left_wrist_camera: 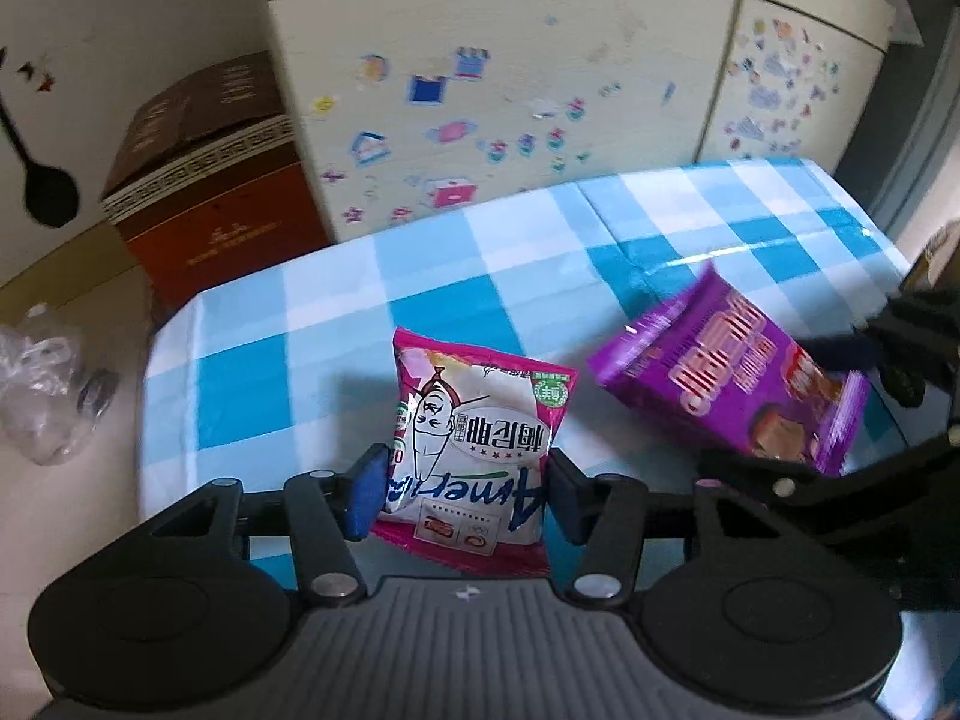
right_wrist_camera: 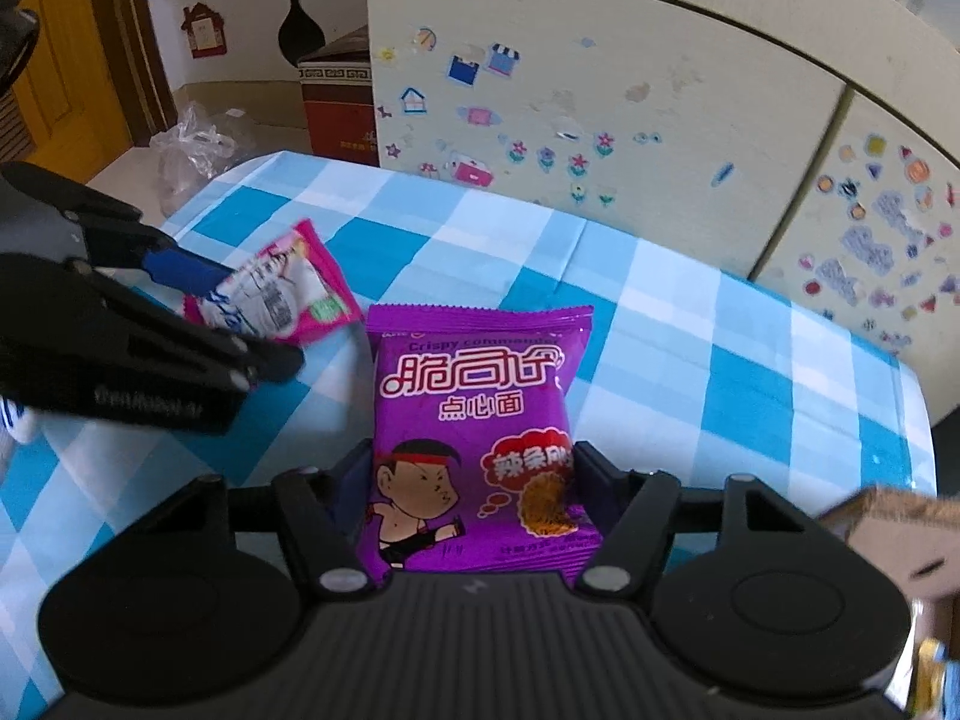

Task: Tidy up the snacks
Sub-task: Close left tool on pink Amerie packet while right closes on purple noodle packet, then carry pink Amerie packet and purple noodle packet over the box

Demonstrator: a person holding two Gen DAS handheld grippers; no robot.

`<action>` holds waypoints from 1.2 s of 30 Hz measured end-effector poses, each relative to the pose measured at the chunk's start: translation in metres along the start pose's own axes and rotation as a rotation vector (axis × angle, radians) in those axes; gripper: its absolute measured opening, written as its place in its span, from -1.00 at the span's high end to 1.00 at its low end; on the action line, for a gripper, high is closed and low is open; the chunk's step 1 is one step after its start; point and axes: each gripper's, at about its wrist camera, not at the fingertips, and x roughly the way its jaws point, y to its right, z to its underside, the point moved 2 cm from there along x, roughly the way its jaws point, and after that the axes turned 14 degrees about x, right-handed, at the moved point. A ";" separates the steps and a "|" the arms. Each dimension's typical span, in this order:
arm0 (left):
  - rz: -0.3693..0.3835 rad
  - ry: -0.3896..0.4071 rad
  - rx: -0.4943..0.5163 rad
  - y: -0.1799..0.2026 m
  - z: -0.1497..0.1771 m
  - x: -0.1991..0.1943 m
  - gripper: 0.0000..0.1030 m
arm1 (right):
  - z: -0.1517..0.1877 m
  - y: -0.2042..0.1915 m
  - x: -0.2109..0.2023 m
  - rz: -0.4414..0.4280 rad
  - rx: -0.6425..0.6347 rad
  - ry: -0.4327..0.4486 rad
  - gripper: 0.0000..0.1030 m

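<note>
The left gripper [left_wrist_camera: 459, 495] is squeezing a pink and white snack bag [left_wrist_camera: 474, 450]. Its two blue pads are pressing on both sides of the bag, so this claw is closed on it. The bag is standing up between the fingers, with its top pointing toward the sticker cupboard [left_wrist_camera: 498, 96]. It is above the blue and white checked tablecloth [left_wrist_camera: 336, 312].

The right gripper [right_wrist_camera: 474, 480] is holding a purple snack bag [right_wrist_camera: 474, 414]. The bag is sitting between its two fingers, and the fingers are pressing on its sides, so this claw is closed on it too. The purple bag has a cartoon boy with a red headband on it. It is also standing up, with its top edge pointing toward the sticker cupboard.

In the right wrist view, the pink and white snack bag is to the left of the purple snack bag, and the two bags are near each other but not touching. In the left wrist view the purple bag looks blurry.

A brown and red box [left_wrist_camera: 210, 192] is sitting on the floor left of the sticker cupboard. A crumpled clear plastic bag [left_wrist_camera: 42, 384] is lying on the floor beside the table. A piece of brown cardboard [right_wrist_camera: 900, 534] is showing at the right edge of the right wrist view.
</note>
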 end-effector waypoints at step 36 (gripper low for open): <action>-0.070 0.058 -0.245 0.046 0.089 -0.099 -0.17 | 0.085 -0.025 -0.114 -0.025 0.155 0.083 -0.34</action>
